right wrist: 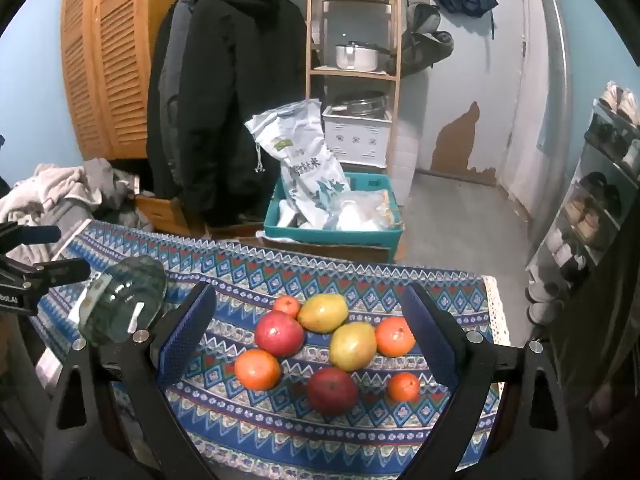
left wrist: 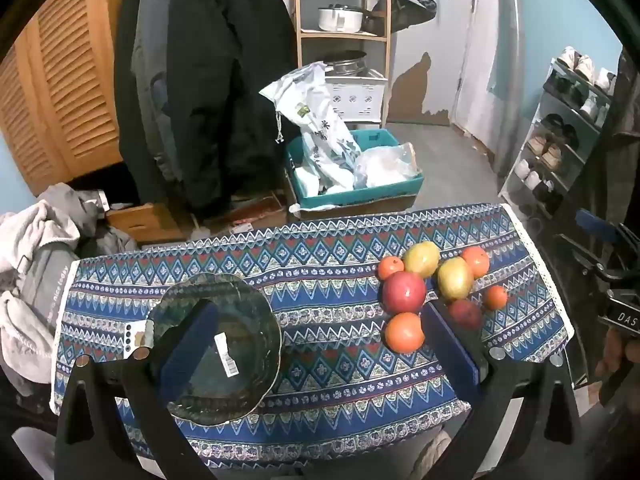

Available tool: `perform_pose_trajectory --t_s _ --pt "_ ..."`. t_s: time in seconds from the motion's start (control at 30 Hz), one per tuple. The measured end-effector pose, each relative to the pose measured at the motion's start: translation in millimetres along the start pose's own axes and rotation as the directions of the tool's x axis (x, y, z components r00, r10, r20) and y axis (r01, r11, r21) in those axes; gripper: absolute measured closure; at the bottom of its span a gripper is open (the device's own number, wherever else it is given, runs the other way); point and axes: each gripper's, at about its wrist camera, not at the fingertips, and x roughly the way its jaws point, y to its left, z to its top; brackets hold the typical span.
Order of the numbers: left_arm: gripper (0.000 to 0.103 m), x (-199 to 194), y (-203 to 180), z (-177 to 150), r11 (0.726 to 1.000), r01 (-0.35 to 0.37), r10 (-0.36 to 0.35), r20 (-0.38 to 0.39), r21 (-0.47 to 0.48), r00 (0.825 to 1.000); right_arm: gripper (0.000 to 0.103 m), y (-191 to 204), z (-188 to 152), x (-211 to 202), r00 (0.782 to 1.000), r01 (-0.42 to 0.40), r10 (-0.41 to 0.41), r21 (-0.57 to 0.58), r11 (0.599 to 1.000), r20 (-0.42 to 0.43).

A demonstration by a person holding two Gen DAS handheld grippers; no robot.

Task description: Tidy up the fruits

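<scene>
Left gripper (left wrist: pixel 320 344) fingers spread wide, holding nothing, above the patterned tablecloth (left wrist: pixel 328 280); glass plate (left wrist: pixel 224 348) lies under its left finger. Right gripper (right wrist: pixel 312 340) likewise wide and unloaded, hovering over the fruit cluster (right wrist: pixel 328 344): apples, mangoes, oranges grouped near the cloth's right side, well apart from the plate.

The room is dim and bluish, lit softly from overhead. Fruit throws only faint shadows on the bench (right wrist: pixel 280 432). Both views bend hard toward black rounded corners, and detail there smears; the glass plate (left wrist: pixel 224 344) shows mild glare.
</scene>
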Motion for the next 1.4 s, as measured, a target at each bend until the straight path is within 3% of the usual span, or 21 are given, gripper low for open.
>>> perform_pose_trajectory --t_s 0.77,1.4 --pt "0.001 -1.1 1.0 -3.2 1.0 -0.017 0.017 0.011 0.004 1.0 0.011 5.7 2.7 -1.3 1.0 -0.01 0.01 -0.006 1.0 -0.001" --pt "0.001 -4.7 0.5 -5.4 1.0 0.013 -0.013 0.021 -0.006 1.0 0.011 6.4 0.3 0.4 1.0 -0.012 0.012 -0.014 1.0 -0.007"
